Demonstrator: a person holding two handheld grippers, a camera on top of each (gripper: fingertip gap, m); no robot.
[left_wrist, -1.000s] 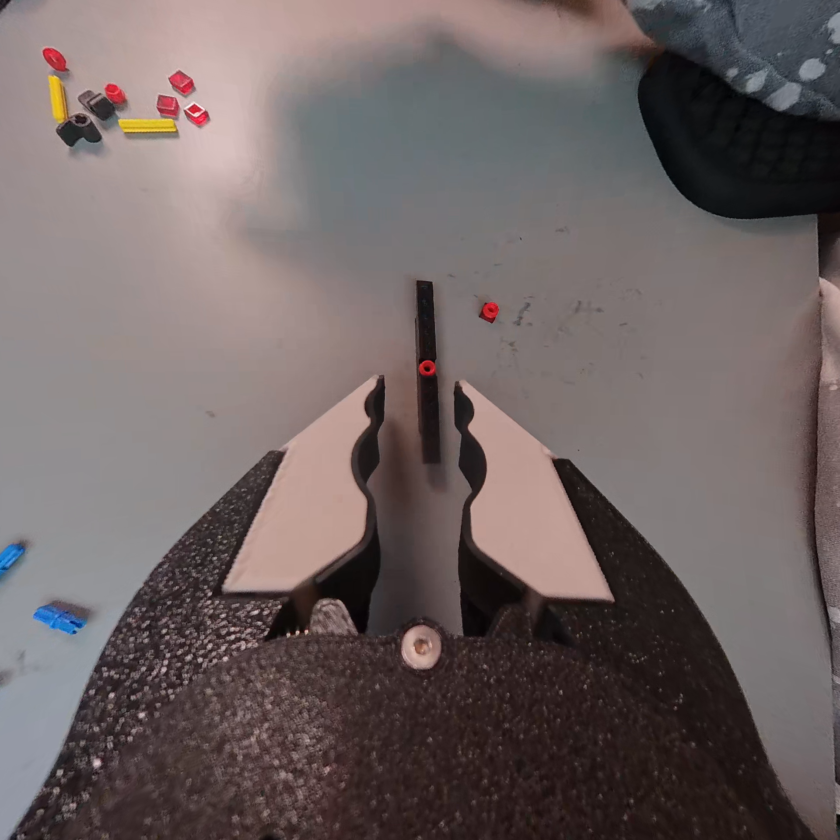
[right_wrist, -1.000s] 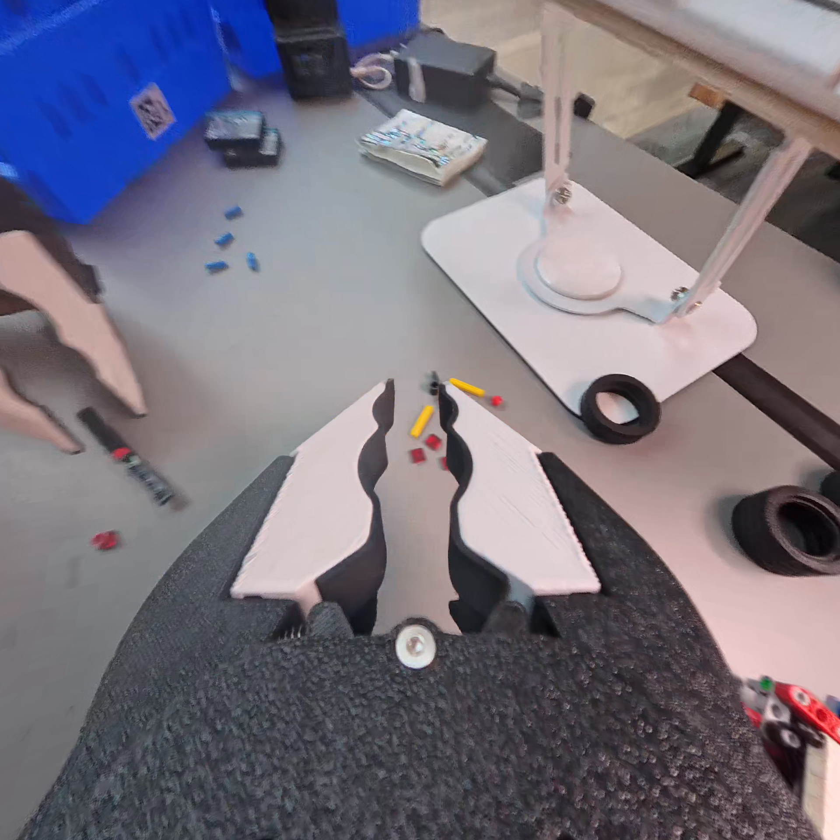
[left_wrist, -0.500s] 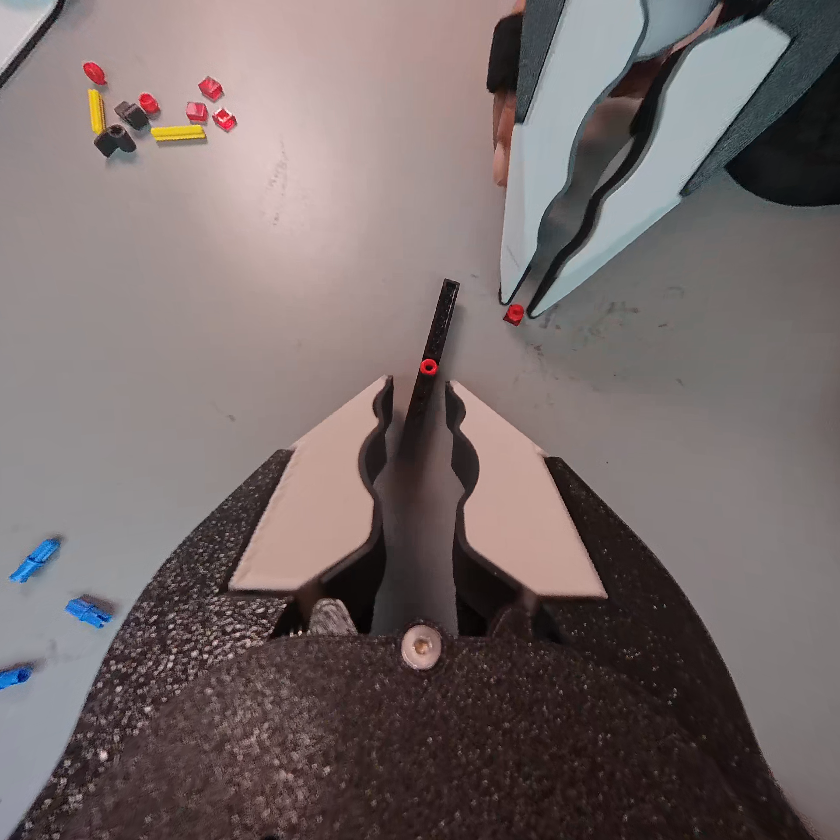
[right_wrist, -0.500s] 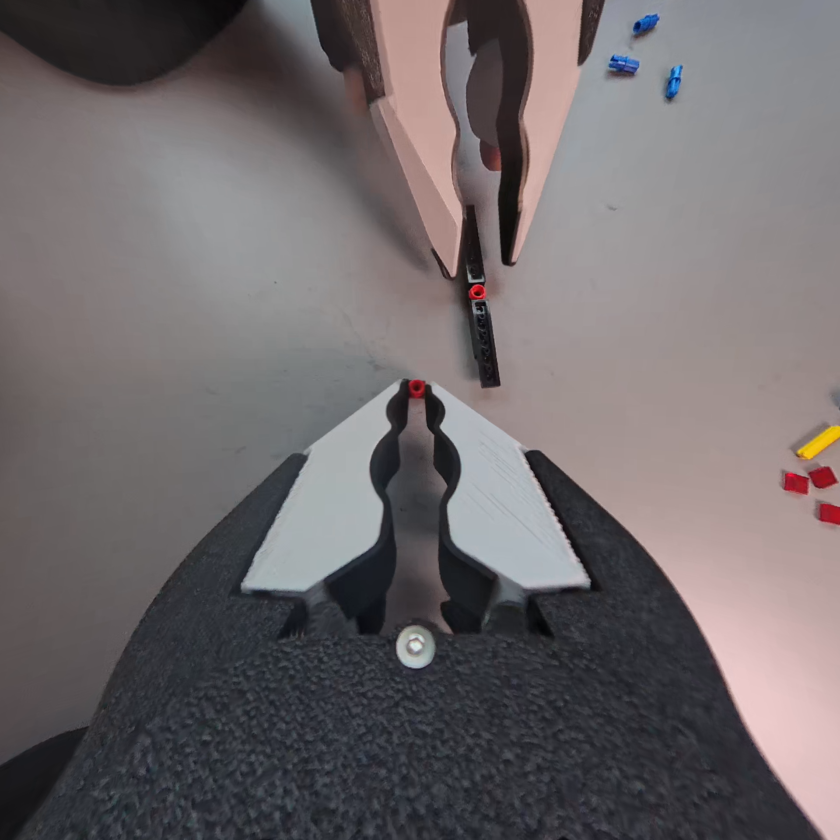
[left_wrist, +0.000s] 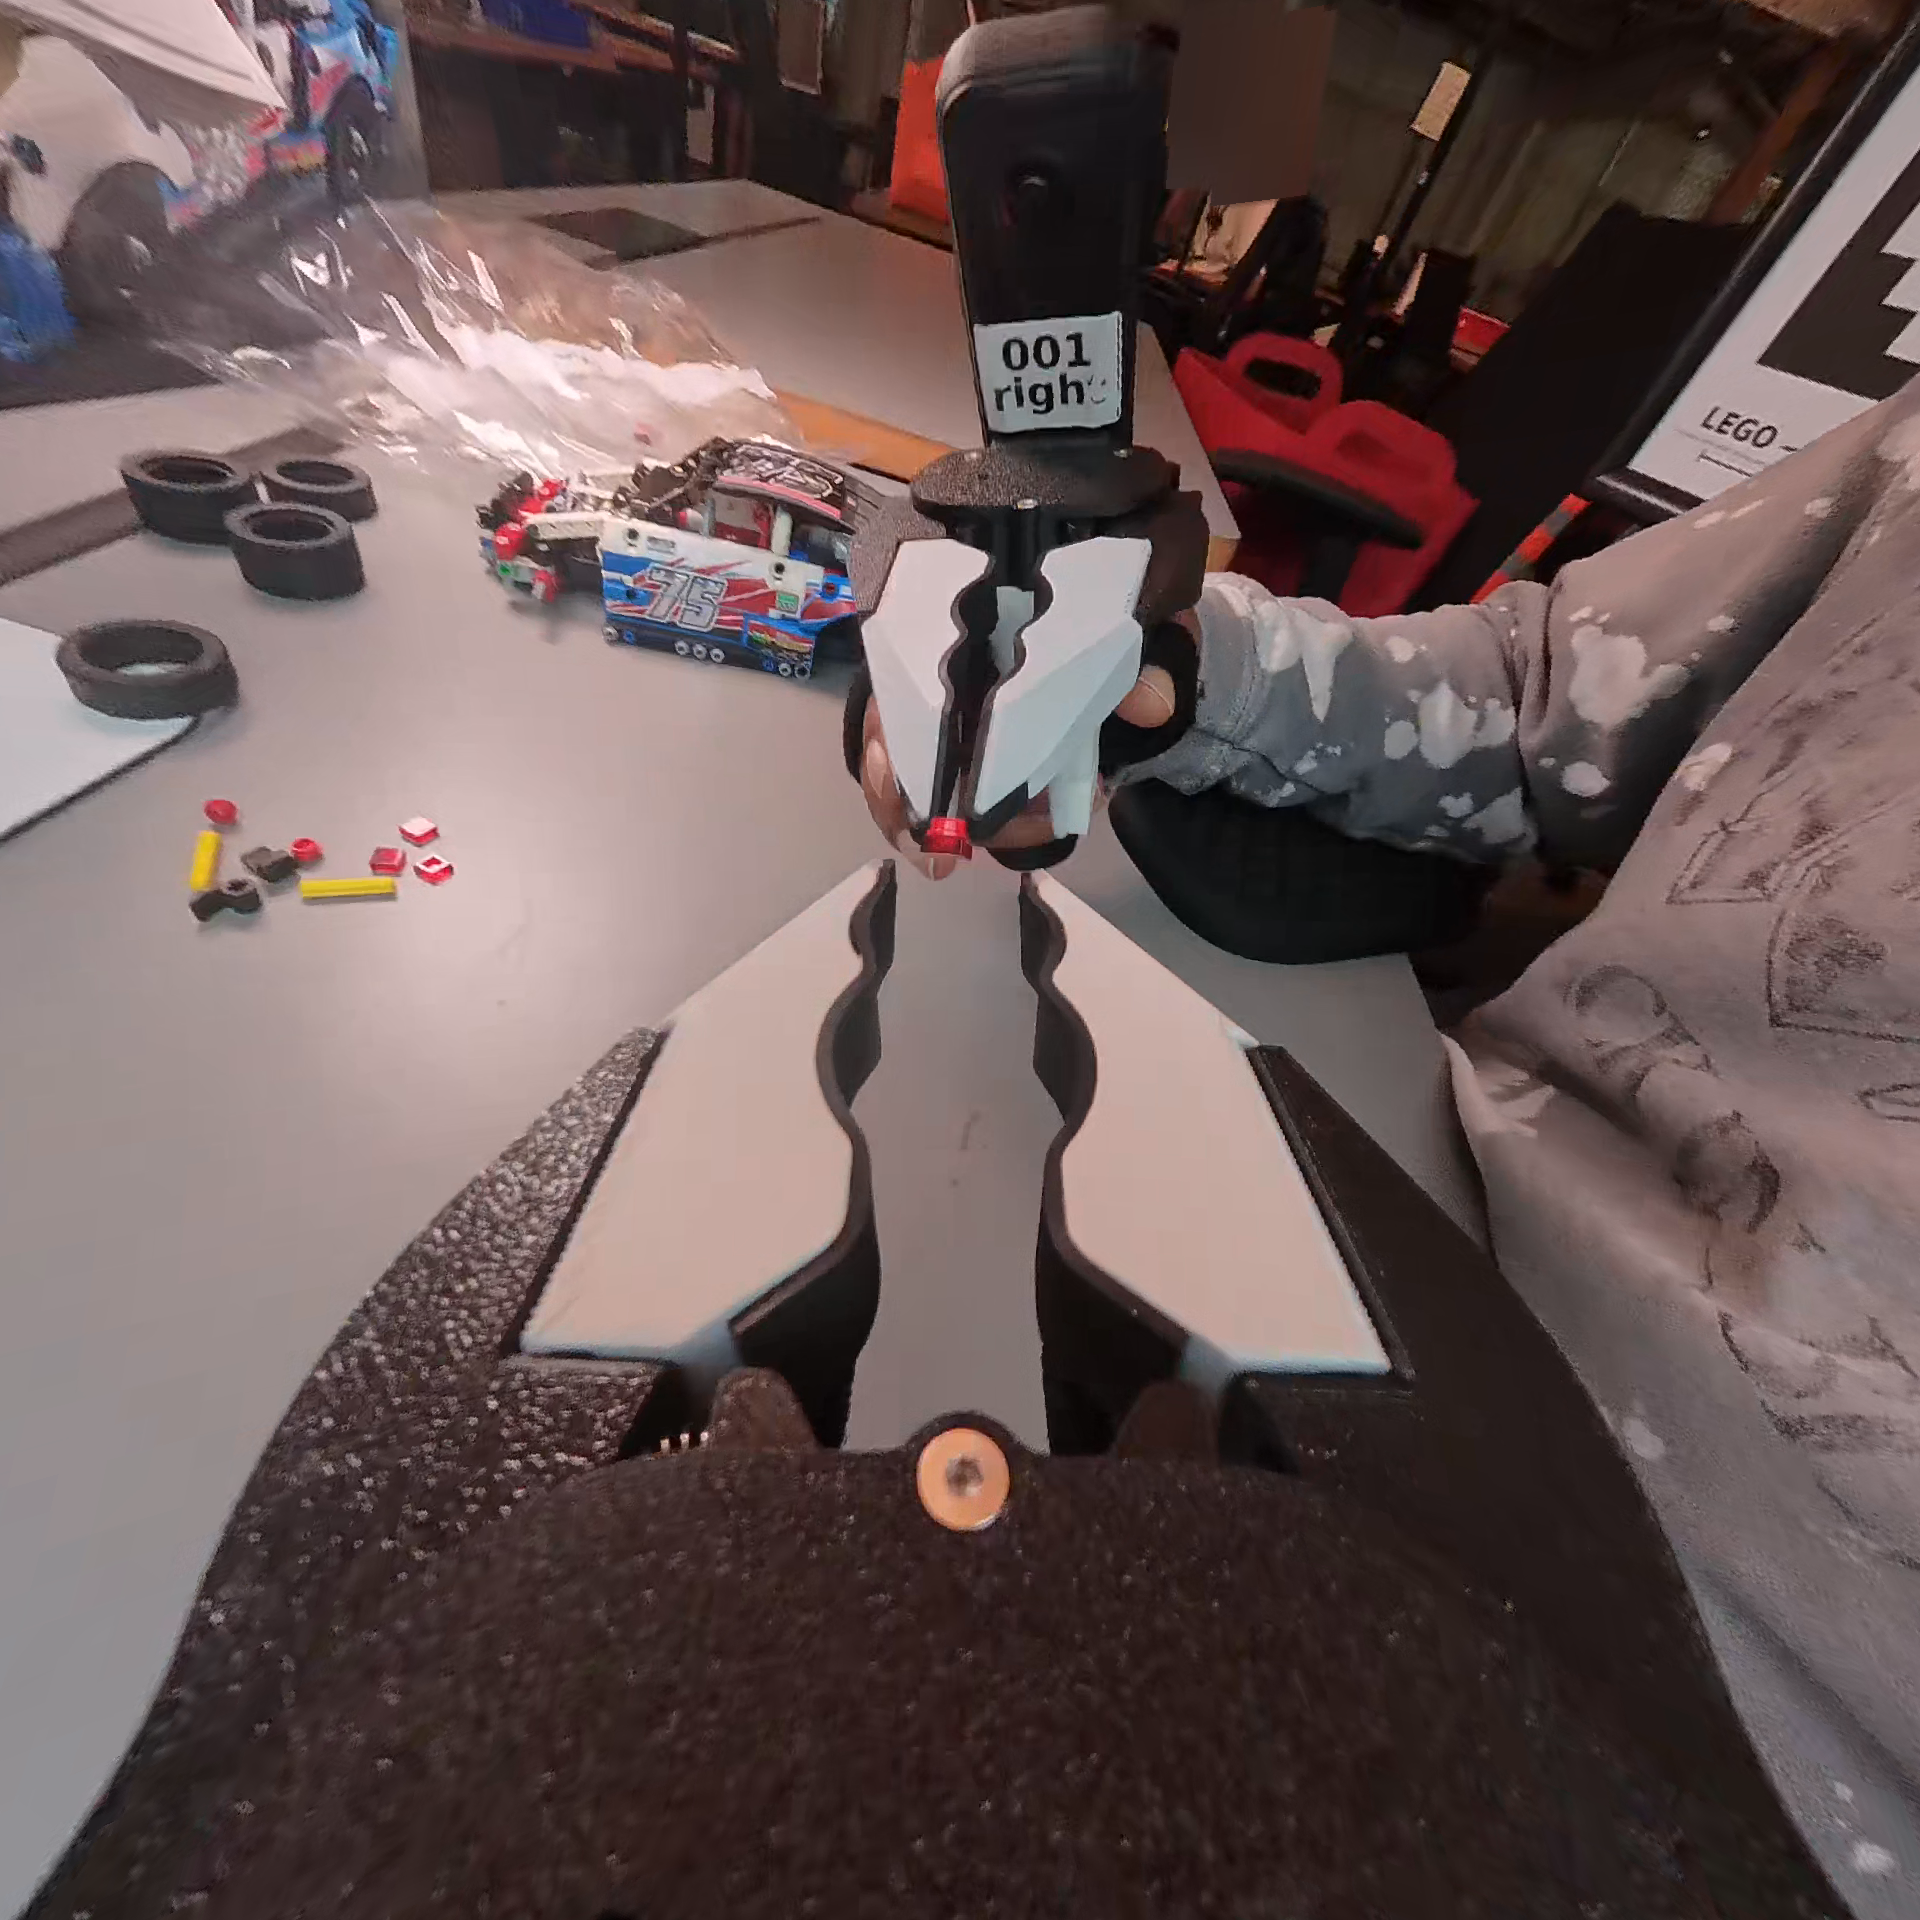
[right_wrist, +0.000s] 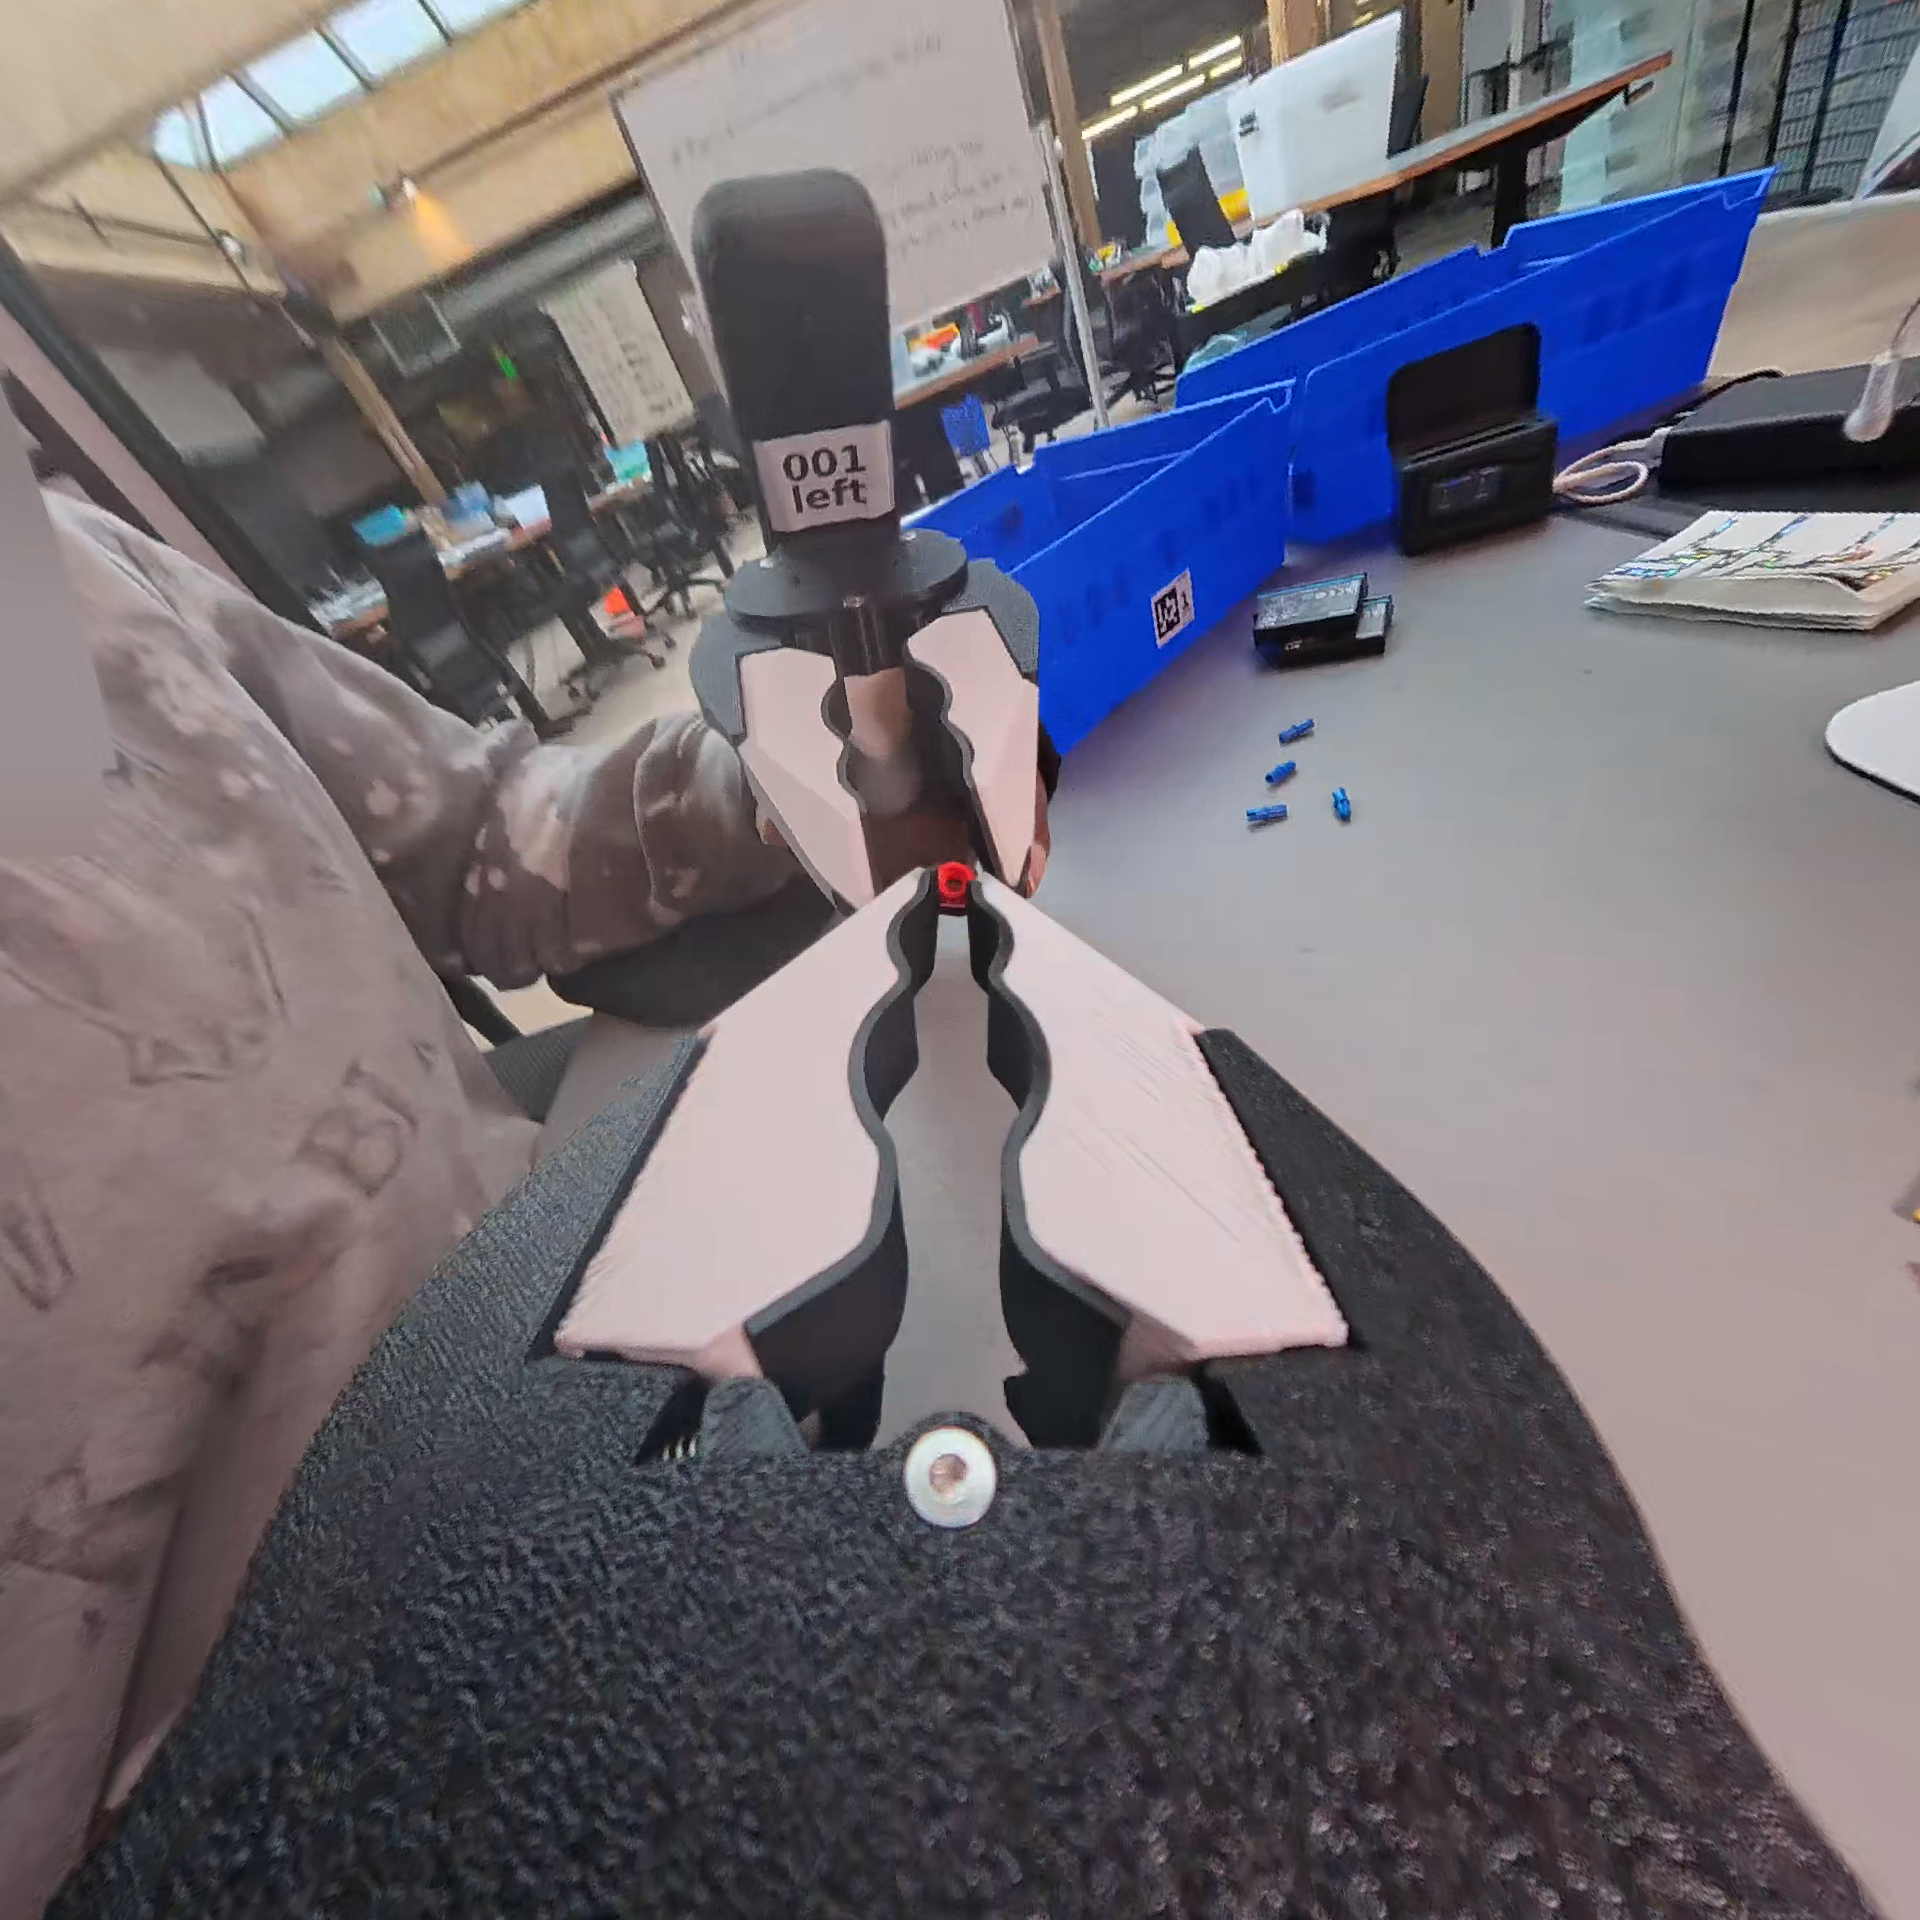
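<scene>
My right gripper (right_wrist: 948, 896) is shut on a small red round piece (right_wrist: 949, 881), pinched at its very tips. It also shows in the left wrist view (left_wrist: 943, 816), pointing down and towards me with the red piece (left_wrist: 945, 834) at its tips. My left gripper (left_wrist: 956, 883) is open with nothing between its fingers. Both grippers are raised above the grey table (left_wrist: 520, 1039) and face each other tip to tip, almost touching. The black beam is not in view.
On the table are a red, white and blue toy car (left_wrist: 717, 582), black tyres (left_wrist: 296, 545), a cluster of small red, yellow and black parts (left_wrist: 312, 862), a clear plastic bag (left_wrist: 499, 343), blue bins (right_wrist: 1143, 582), blue pins (right_wrist: 1288, 774) and a booklet (right_wrist: 1756, 571). Left and right tips are no more than a few centimetres apart.
Both grippers have lifted off the table and tilted level to face each other. The right one carries the red piece up. The black beam has left the left gripper's view.
</scene>
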